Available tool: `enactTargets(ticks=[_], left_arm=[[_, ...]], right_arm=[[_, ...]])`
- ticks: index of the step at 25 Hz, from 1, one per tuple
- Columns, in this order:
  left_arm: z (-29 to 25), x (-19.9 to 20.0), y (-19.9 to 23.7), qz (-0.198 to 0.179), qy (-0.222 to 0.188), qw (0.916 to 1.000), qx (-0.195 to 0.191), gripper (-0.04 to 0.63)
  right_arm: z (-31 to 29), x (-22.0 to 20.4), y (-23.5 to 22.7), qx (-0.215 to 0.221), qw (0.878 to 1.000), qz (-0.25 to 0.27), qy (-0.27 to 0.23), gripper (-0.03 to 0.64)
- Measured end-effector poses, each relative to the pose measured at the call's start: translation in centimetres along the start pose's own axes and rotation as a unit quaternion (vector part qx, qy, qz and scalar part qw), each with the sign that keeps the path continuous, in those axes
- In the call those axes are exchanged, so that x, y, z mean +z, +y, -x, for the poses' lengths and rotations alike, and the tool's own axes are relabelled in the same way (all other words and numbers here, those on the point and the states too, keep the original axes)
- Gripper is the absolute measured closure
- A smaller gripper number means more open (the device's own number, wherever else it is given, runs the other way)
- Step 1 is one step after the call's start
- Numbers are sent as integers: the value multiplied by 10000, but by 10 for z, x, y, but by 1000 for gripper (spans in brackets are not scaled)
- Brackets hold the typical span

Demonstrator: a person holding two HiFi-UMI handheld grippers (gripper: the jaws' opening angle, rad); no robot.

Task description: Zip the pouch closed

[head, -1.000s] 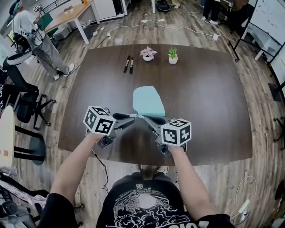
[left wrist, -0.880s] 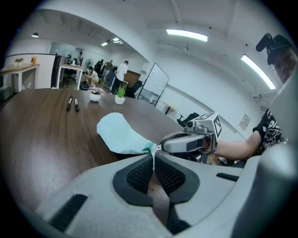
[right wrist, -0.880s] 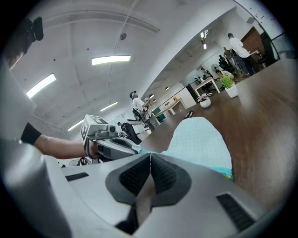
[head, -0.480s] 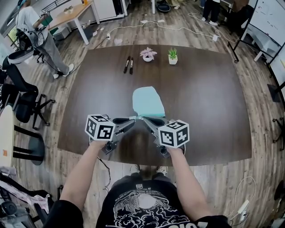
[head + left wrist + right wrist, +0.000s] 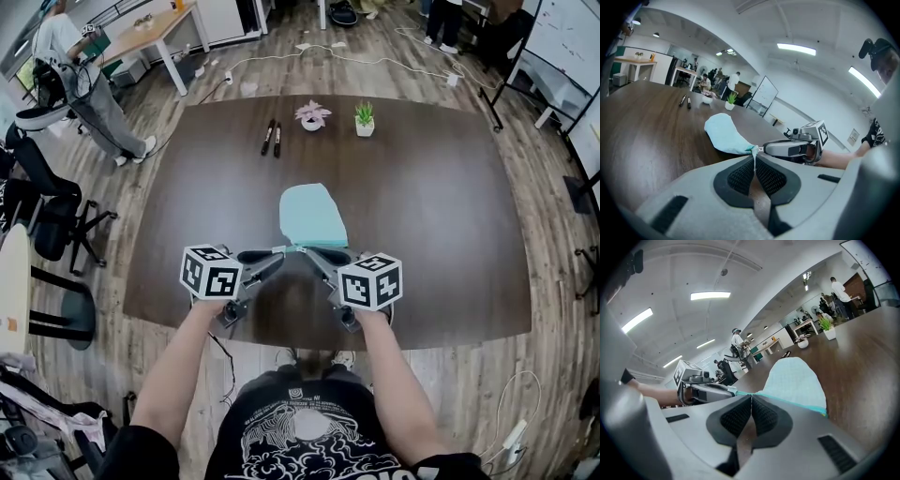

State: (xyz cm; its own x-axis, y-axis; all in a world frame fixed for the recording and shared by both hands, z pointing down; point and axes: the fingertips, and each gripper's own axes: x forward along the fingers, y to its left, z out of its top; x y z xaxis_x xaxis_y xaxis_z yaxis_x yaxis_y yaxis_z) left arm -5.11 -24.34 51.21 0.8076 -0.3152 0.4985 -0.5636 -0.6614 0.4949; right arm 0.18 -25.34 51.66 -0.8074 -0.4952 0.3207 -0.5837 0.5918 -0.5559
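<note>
Pouch (image 5: 312, 214): light teal fabric, lying flat on the dark table (image 5: 441, 216) and reaching away ahead of both sets of jaws, its near end meeting their tips.
Left gripper (image 5: 754, 160): jaws clenched, pinching a thin pale strip (image 5: 754, 153) at the pouch's near corner, right between the pads. Whether it is the zipper pull or a fabric tab is not showing.
Right gripper (image 5: 751, 398): jaws clenched, grasping the teal zipper edge (image 5: 787, 401) at the tips, just beside the left gripper's tips.
Step, as judged: both grips appearing set, with the pull along the zipper not yet made.
Risk, strip slipping: so little material is sitting between the left pads that a sharp tug is likely to free it.
Risk, pouch dragging: nothing is anchoring the end far from the jaws, so the whole pouch may be sliding instead of the slider.
Risk, fabric bunching: with the two tips so close together, slack cloth may be jamming the teeth.
Risk, wrong part: if neither jaw is holding the slider, the pull is closing nothing.
</note>
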Motion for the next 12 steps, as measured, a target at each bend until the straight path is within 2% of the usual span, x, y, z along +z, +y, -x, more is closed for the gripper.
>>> enactTargets(ticks=[9,12], left_arm=[[-4,2,2,228,-220,9995,60,577],[-2,3,3,183,-210,9996,87,577]], right_arm=[[5,2,-10,-166,9998,-107,-81,616],[5,3,-9,-146,9998,-85,-85,616]])
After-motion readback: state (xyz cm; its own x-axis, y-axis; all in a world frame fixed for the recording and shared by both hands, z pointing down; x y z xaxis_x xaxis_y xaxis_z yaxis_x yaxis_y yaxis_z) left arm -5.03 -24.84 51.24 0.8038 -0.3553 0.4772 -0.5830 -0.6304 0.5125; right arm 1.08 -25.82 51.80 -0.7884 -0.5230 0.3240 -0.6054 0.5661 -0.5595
